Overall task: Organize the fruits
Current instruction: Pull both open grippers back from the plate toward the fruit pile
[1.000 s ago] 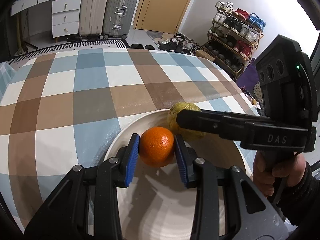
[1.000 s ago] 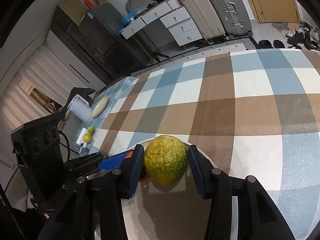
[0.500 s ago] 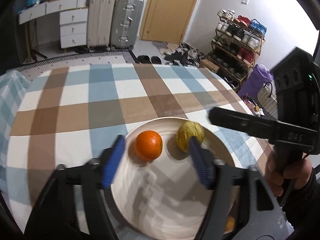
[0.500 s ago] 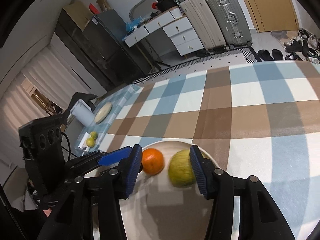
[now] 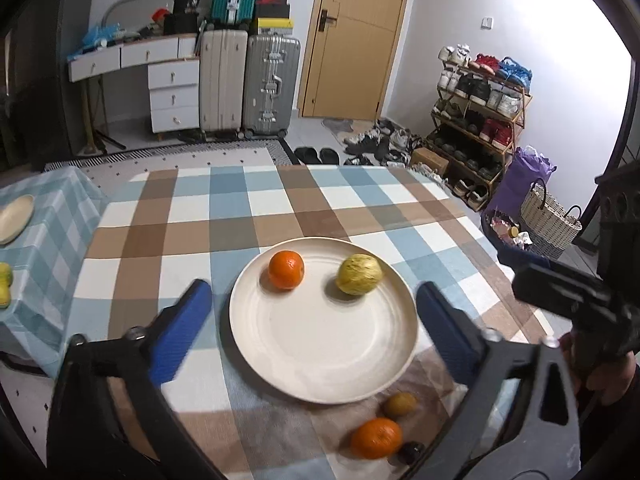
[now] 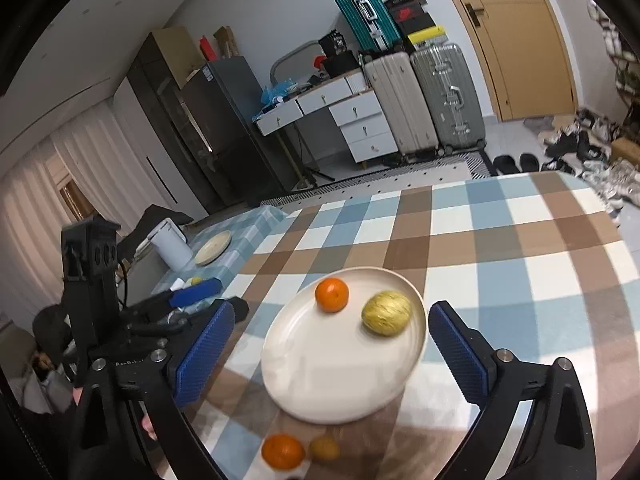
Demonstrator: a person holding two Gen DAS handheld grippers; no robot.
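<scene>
A cream plate (image 5: 320, 360) (image 6: 320, 380) sits on the checked tablecloth. On it lie an orange (image 5: 286, 269) (image 6: 331, 294) and a yellow-green wrinkled fruit (image 5: 359, 273) (image 6: 386, 312), apart from each other. My left gripper (image 5: 312, 332) is open and empty, raised above the plate's near side. My right gripper (image 6: 330, 352) is open and empty, also above the plate. A second orange (image 5: 376, 438) (image 6: 282, 451) and a small brownish fruit (image 5: 400, 405) (image 6: 325, 448) lie on the cloth near the plate's front edge.
A small dark round thing (image 5: 412, 451) lies beside the second orange. A side table at the left holds a flat cream plate (image 5: 14, 218) (image 6: 213, 247), yellow fruits (image 5: 4, 284) and a white kettle (image 6: 170, 244). Suitcases, drawers and a shoe rack stand behind.
Both grippers let go of their fruits, opened wide and pulled back and up from the plate. The orange and the yellow-green fruit now rest on the plate.
</scene>
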